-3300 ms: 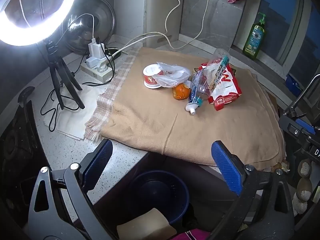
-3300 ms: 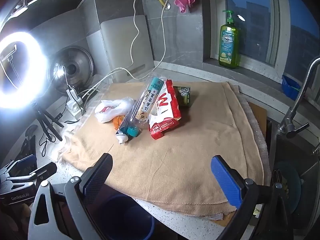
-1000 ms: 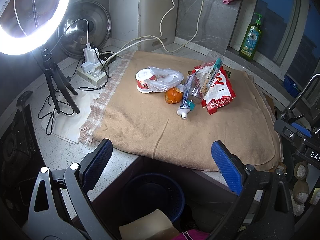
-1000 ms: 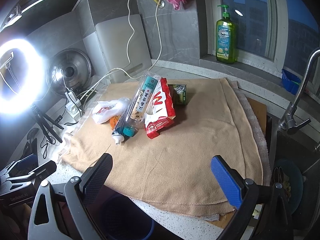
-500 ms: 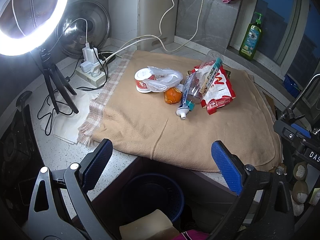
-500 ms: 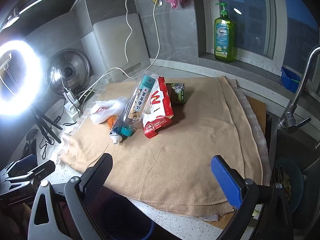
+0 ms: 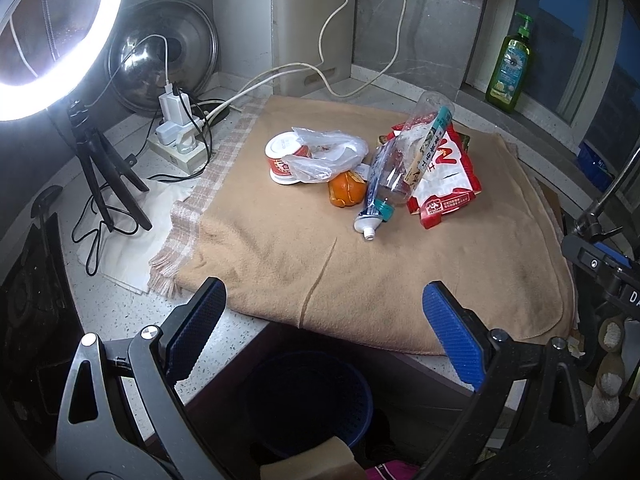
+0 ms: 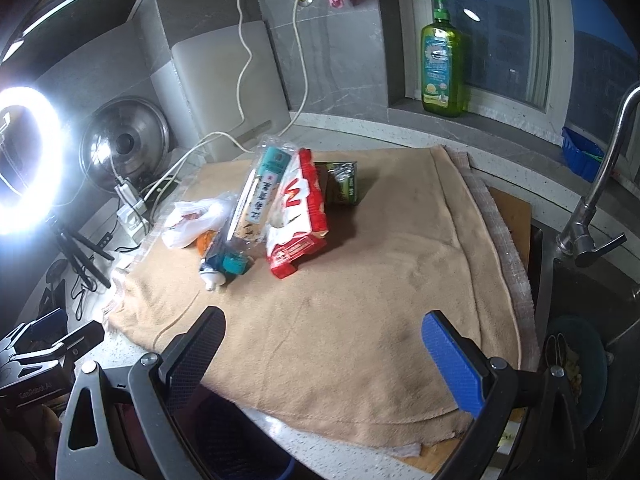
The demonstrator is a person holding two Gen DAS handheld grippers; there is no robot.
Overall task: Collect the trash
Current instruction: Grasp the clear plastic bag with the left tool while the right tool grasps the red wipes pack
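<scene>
Trash in a pile on the tan cloth, both grippers empty.

Left gripper and right gripper hang with jaws spread wide, well apart from the pile. On the speckled grey surface, the cloth carries a red-and-white snack bag, clear plastic bottle, toothpaste tube, orange peel, white plastic bag and red-white cup, all touching. Dark blue bin stands below the surface edge.
</scene>
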